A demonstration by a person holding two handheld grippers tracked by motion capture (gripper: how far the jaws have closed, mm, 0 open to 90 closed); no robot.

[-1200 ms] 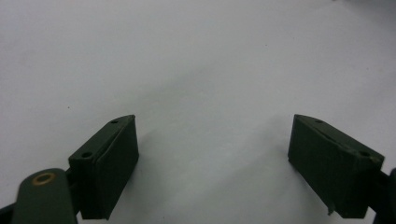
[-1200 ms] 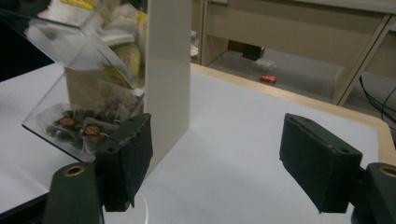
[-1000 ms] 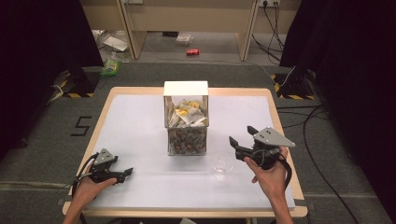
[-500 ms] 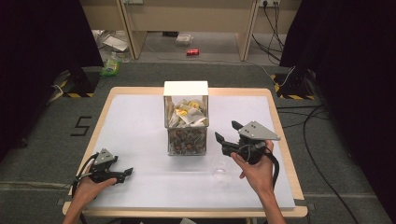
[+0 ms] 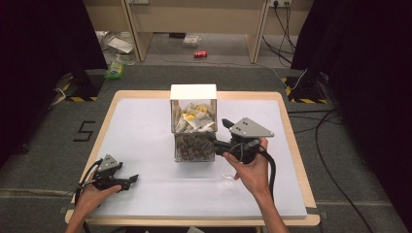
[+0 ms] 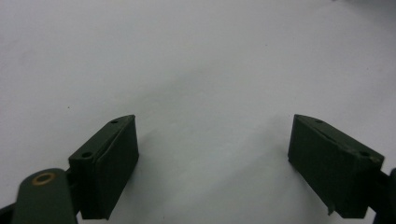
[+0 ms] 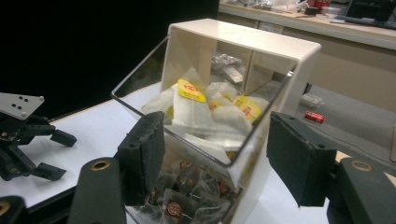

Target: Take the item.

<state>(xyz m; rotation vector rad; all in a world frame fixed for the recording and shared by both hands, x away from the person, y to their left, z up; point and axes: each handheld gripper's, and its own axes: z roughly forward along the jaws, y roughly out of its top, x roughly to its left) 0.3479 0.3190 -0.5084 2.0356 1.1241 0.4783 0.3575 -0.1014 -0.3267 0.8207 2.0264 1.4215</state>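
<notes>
Standing at the centre of the white-topped bench (image 5: 145, 145): a two-tier dispenser box (image 5: 193, 92) with a white top and back and clear slanted front flaps. Holding white pyramid tea bags with yellow tags (image 7: 194, 105) in the upper compartment, heaped against the clear flap. Holding darker, clear-wrapped sachets with round red marks (image 7: 187, 191) in the lower compartment, packed tight. Showing both tiers plainly through the clear plastic, with the upper flap's edge jutting forward over the lower tier.

Hovering just at 3 o'clock of the box, near its lower tier: the right gripper (image 5: 218, 136), jaws pointing toward 9 o'clock at the box. Having just been closing, yet standing apart, with nothing pinched between the pads; framing the box's front corner between the two jaws in the right gripper view, whether touching it or not impossible to tell.

Resting low on the bench at 7 o'clock of the box, well apart from it: the left gripper (image 5: 127, 180), jaws spread wide over bare white surface and holding nothing.

Sitting just at 5 o'clock of the box, beside the right hand (image 5: 252, 174): a small clear cup (image 5: 228, 175), contents not discernible.
</notes>
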